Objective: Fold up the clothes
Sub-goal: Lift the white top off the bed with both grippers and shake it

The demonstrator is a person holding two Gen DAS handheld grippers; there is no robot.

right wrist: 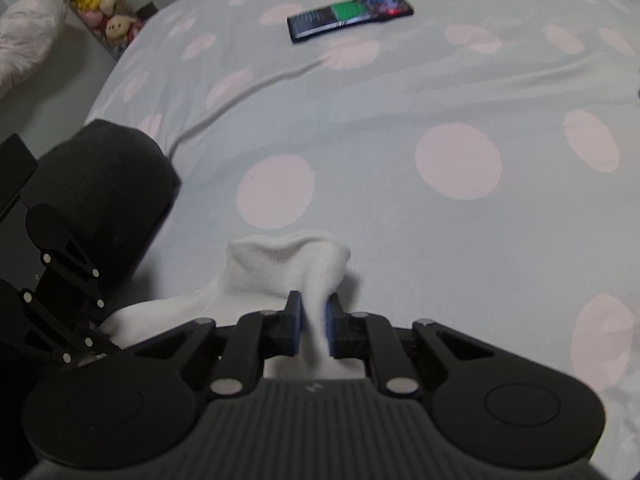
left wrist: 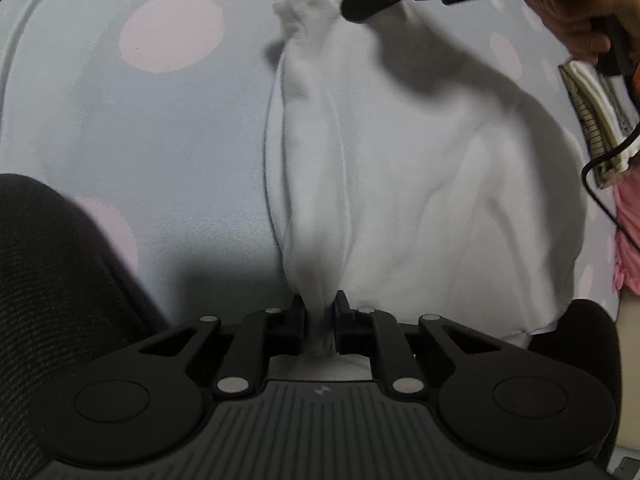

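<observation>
Left hand-held gripper is clamped on a bunched edge of the white garment. Right hand-held gripper pinches its far corner. The garment lies on the polka-dot bedsheet.

a bed takes up most of the room here, covered in a pale blue-grey sheet dotted with big pink circles, creased in long soft ridges. a dark phone with a lit screen lies flat on it, far side. past the bed's left edge, a row of plush toys lines a ledge, beside a pale pink pillow.
</observation>
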